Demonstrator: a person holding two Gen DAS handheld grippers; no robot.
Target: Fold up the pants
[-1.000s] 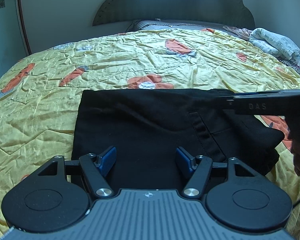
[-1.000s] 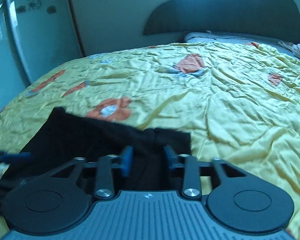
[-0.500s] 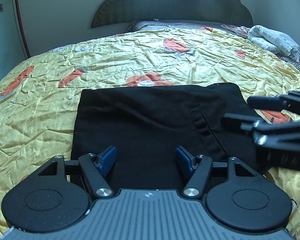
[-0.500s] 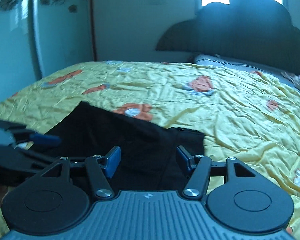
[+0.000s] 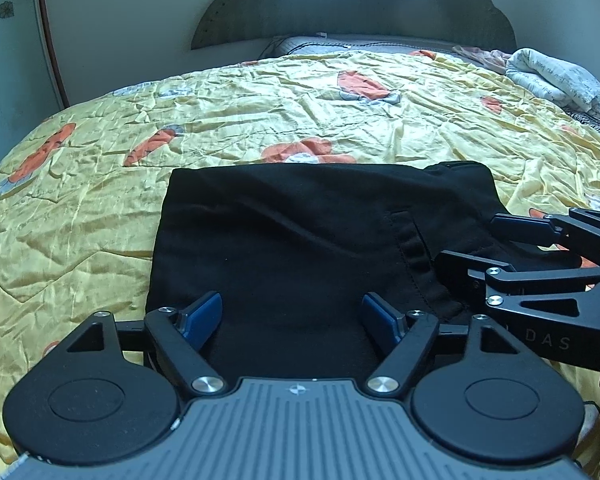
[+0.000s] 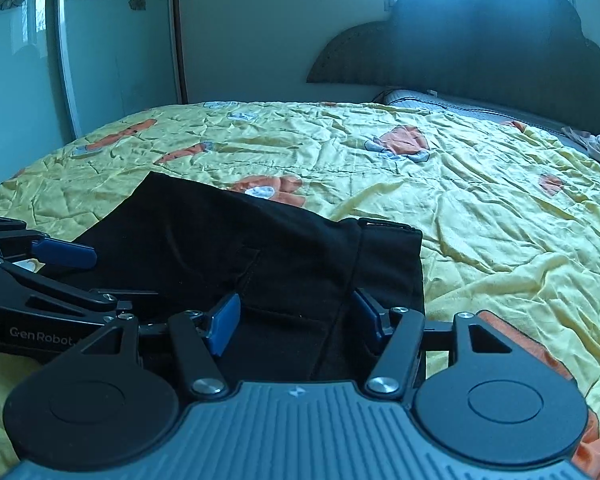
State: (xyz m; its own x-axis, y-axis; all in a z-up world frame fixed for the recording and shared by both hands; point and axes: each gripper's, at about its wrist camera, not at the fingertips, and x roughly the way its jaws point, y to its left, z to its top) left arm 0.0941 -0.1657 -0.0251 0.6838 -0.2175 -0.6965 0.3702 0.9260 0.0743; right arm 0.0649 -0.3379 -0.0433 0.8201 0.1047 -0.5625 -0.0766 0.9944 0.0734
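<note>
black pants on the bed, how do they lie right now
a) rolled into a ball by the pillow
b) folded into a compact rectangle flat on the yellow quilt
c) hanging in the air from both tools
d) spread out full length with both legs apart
b: the black pants lie as a flat folded rectangle on the yellow quilt, with neither tool gripping them.
</note>
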